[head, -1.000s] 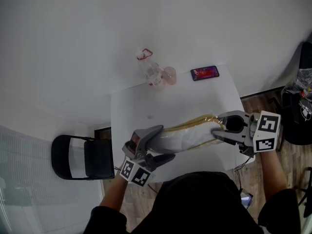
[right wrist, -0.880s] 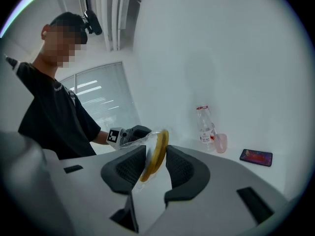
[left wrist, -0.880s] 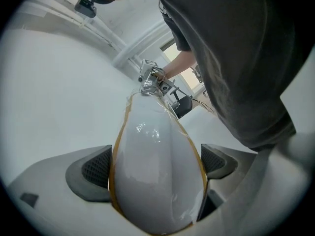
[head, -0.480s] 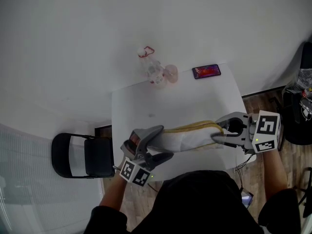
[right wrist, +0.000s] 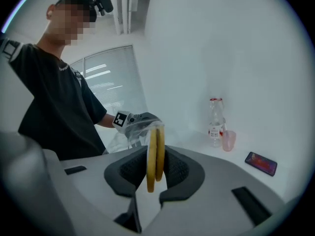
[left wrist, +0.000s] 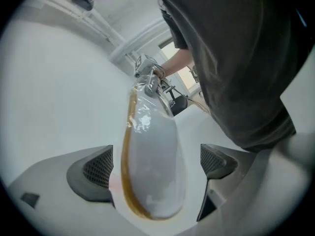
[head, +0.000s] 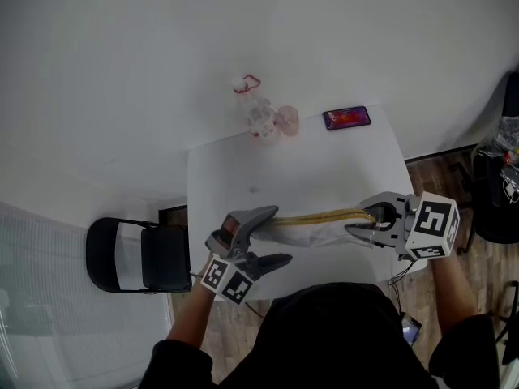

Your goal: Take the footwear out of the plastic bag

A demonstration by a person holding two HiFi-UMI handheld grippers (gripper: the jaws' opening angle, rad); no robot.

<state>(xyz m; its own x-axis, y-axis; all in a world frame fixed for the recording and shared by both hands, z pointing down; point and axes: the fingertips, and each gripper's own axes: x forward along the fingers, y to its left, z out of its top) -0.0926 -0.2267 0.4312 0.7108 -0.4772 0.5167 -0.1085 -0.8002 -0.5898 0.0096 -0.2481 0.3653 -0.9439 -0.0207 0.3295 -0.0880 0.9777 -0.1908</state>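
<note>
A pair of white slippers with tan soles lies in a clear plastic bag held just above the table's near edge. My right gripper is at their right end. In the right gripper view its jaws are closing, and both pads touch the two tan sole edges. My left gripper is at the bag's left end. In the left gripper view its jaws stand wide apart around the bagged slipper, and the right pad is clear of it.
A white table carries a plastic bottle, a pink cup and a phone at its far edge. A black chair stands to the left. Wooden floor shows at the right.
The right gripper's jaws have narrowed onto the slippers' end. The slippers have turned onto their edge and look thinner from above. The left gripper has barely moved.
</note>
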